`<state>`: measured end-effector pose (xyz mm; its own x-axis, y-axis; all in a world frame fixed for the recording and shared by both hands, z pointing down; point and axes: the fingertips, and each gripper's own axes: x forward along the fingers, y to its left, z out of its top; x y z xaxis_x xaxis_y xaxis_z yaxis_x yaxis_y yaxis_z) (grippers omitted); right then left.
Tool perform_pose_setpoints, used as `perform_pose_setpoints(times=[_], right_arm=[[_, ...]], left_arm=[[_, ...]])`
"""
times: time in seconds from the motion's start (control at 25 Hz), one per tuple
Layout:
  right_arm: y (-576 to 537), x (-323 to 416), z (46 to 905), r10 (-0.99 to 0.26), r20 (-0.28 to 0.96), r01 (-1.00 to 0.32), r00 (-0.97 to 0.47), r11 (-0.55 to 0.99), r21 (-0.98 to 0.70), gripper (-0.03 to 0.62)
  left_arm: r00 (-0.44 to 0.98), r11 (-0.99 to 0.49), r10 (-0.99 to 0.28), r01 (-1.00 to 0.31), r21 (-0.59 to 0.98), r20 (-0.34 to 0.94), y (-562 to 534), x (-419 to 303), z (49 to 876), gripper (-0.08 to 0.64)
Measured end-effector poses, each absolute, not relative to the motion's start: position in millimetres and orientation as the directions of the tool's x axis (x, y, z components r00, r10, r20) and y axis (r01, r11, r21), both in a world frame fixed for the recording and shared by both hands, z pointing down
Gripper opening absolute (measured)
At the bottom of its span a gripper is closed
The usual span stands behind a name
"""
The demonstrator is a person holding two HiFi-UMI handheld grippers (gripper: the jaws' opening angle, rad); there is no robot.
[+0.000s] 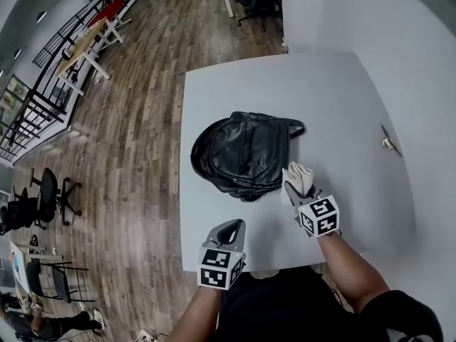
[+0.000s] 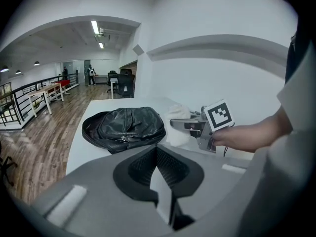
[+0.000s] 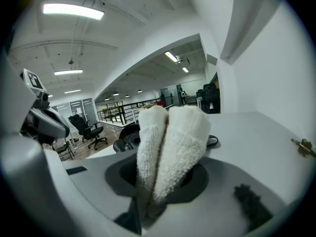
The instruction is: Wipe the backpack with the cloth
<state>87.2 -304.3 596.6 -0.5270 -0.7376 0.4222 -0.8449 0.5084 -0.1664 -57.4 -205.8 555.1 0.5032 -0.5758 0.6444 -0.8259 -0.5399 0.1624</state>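
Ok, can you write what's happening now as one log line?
right gripper: shut on cloth | cloth: beside backpack | left gripper: shut, empty | backpack: lying on table

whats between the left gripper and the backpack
Only bare table: in the head view nothing lies between the left gripper and the backpack; the left gripper view agrees.

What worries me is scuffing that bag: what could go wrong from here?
The backpack lies loose near the table edge, and the left gripper is off it, so a wipe might shove it off. The cloth sticks out bunched from the right gripper; its hard jaws could scrape the backpack.
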Motion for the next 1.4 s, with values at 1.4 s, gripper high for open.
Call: perform_pose_setpoints(times=[1.4], right_arm=[[-466.1, -83.8, 524.8, -0.786, 0.355, -0.858, -0.506, 0.502, -0.109, 0.098]], left_arm=[[0.586, -0.593, -0.596, -0.782, 0.191, 0.548, -255.8, -189.1, 554.9, 0.008]])
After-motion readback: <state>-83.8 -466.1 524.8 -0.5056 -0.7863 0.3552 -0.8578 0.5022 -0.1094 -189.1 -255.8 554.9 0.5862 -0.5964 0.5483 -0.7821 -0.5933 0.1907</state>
